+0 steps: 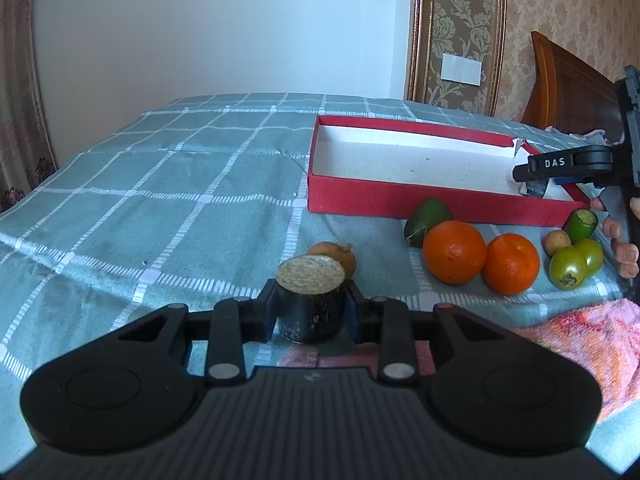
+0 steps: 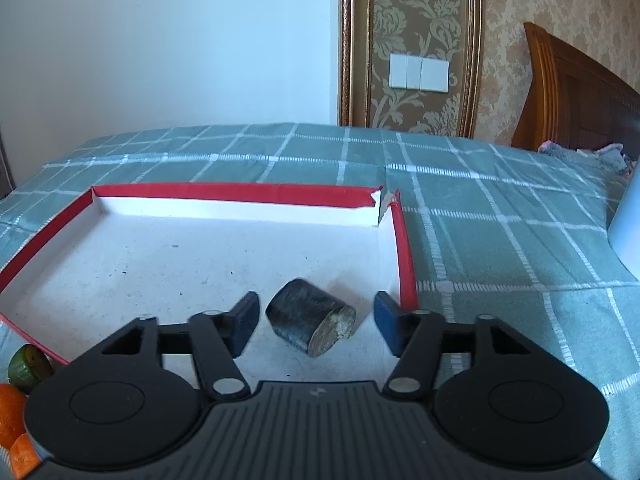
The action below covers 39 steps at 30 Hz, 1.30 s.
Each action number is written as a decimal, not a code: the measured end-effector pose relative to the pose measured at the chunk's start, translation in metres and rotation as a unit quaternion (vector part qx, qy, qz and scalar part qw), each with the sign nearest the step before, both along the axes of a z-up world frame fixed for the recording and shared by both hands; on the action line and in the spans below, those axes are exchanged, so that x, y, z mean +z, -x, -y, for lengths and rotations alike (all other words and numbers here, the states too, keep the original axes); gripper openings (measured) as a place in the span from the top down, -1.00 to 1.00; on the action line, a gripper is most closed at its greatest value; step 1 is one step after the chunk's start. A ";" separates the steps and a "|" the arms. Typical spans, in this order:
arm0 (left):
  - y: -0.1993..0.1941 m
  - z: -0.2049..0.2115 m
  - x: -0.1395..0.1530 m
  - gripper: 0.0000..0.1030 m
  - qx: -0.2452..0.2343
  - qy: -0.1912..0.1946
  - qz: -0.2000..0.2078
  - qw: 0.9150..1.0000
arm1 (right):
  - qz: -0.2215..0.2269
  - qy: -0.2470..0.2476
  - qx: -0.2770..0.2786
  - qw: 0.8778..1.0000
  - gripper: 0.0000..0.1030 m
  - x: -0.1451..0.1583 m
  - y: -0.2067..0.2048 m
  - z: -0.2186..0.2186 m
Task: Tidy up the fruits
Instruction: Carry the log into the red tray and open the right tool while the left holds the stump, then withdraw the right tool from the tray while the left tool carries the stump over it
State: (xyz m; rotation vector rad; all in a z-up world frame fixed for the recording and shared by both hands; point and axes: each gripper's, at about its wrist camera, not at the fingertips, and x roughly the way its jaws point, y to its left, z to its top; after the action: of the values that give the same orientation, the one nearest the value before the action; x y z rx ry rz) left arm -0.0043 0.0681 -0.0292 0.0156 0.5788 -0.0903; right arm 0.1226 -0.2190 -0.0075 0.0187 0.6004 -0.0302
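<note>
Left gripper point(image 1: 311, 312) jaws clamping dark stub point(image 1: 311, 304), brown fruit point(image 1: 340, 258) half hidden behind

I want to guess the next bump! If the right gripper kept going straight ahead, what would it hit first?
Probably the dark sugarcane piece lying between the open right gripper fingers in the red box. Past it, likely the box's white floor, though depth is unclear.

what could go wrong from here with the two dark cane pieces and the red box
1. The dark piece in the box lies on its side between the open right gripper, so it may roll toward the box wall or get nudged as the gripper pulls back.
2. The left gripper grips its upright dark piece low down; it could tip or slip during the carry.
3. The oranges crowd the path to the red box.
</note>
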 end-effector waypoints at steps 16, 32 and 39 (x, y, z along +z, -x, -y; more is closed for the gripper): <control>0.007 0.007 0.017 0.42 -0.012 -0.010 0.011 1.000 | 0.046 -0.032 -0.036 0.998 -0.63 0.022 0.062 0.020; -0.022 0.036 0.044 0.42 -0.052 -0.008 0.023 0.998 | 0.026 -0.062 -0.139 0.988 -0.67 0.006 0.077 0.058; -0.072 0.065 0.053 0.42 -0.065 -0.006 0.019 0.998 | 0.026 -0.046 -0.141 0.989 -0.68 0.003 0.079 0.055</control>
State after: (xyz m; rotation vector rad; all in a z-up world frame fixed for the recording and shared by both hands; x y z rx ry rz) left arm 0.0676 0.0030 0.0242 0.0673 0.5395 -0.2130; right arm 0.0441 -0.2737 -0.0042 0.1942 0.5429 -0.2756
